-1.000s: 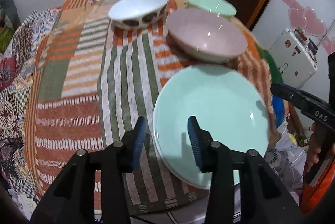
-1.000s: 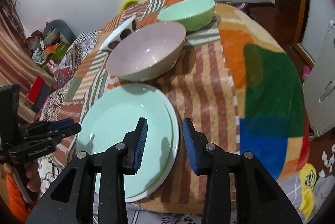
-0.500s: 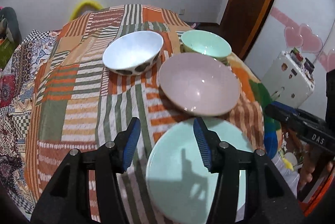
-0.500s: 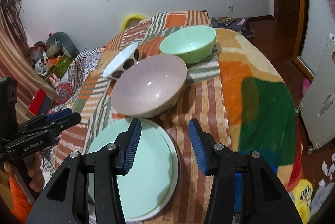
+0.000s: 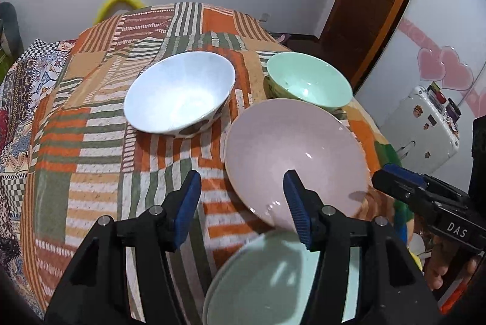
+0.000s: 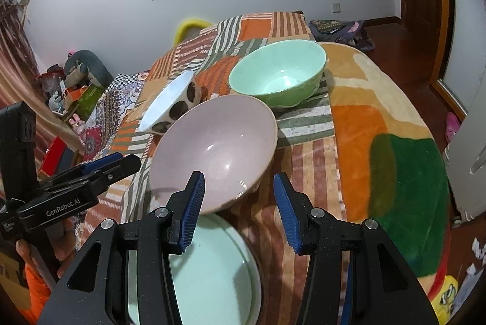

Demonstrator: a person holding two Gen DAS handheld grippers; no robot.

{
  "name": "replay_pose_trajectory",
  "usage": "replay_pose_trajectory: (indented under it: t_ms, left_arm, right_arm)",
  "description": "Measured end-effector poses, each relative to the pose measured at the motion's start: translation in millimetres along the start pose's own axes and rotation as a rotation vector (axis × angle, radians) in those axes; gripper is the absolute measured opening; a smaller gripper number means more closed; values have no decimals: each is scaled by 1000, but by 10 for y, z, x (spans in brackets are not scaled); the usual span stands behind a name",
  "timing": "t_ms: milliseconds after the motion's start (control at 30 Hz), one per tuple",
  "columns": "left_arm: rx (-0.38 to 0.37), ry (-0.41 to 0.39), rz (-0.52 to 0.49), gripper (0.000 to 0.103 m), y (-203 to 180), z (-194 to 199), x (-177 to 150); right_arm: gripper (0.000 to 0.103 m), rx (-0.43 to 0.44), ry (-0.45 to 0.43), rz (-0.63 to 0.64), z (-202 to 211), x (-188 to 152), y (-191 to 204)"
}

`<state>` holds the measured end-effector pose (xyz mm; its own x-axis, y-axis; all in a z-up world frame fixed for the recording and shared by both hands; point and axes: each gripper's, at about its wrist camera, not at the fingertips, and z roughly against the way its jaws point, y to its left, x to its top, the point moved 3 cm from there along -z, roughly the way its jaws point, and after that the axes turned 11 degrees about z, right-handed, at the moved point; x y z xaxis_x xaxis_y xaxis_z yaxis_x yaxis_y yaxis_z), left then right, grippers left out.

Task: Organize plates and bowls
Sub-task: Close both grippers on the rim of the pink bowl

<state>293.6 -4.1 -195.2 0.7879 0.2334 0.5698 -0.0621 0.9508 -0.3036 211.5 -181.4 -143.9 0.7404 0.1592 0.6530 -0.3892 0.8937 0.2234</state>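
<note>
pink bowl sits just ahead of the left gripper and right gripper, both spread apart and empty. mint plates have slipped lower beneath them than a second ago.

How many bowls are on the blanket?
3. The white spotted bowl sits far left, the green bowl far right, the pink bowl nearest, beside the mint plate.

The left gripper gapes empty above the patchwork blanket; the pink bowl lies just ahead-right, the mint plate beneath.
</note>
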Motion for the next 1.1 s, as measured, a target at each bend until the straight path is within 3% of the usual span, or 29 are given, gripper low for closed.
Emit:
replay_pose_trajectory:
  t_ms: [333, 567, 600, 767, 1100]
  left_arm:
    - [-12, 32, 31, 52, 69, -411, 107]
    - [-32, 61, 33, 25, 86, -581, 131]
    - [-34, 67, 35, 22, 93, -604, 128]
    - [-36, 73, 44, 13, 114, -669, 100]
    - [-58, 90, 58, 10, 131, -585, 90]
  right_arm:
    - [44, -16, 26, -23, -292, 75, -119]
    - [44, -21, 34, -27, -387, 68, -167]
    - [42, -19, 33, -33, -390, 57, -171]
    - [16, 3, 57, -47, -441, 12, -186]
    - [14, -10, 71, -56, -383, 50, -193]
